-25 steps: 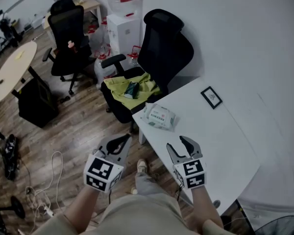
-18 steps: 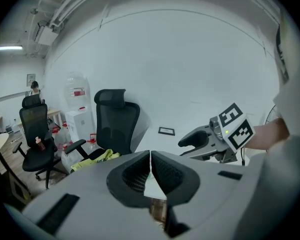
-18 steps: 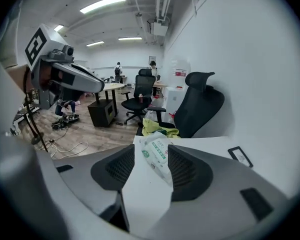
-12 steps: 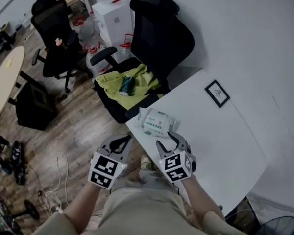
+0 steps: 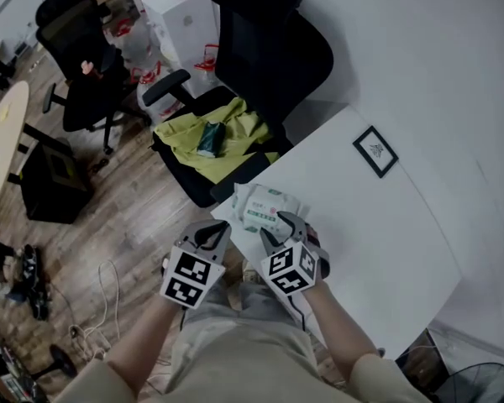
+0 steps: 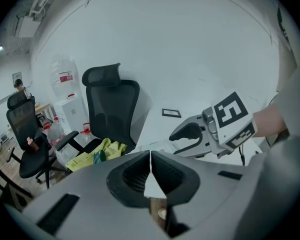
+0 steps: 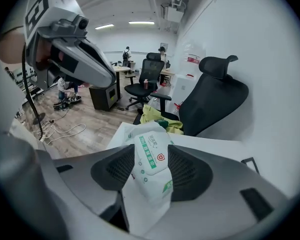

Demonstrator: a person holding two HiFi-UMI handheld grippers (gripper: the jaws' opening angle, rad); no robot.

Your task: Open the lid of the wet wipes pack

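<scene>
The right gripper [image 7: 151, 153] is held with its jaws apart. The wet wipes pack [image 7: 151, 168] is seen between them, lying at the near corner of the white table [image 5: 386, 250]. The left gripper [image 5: 212, 235] is kept just beside it, off the table's edge, jaws pressed together on nothing. Beyond the pack, a black chair [image 5: 273, 53] is draped with a yellow-green cloth [image 5: 235, 133]. A small black-framed card [image 5: 375, 151] lies farther right. The pack is white and crinkled, with a green label bearing a red shield. Its lettering cannot be read.

Head view looks steeply down; both gripper views look low along their jaws, sharing the chair [image 6: 112, 114]
</scene>
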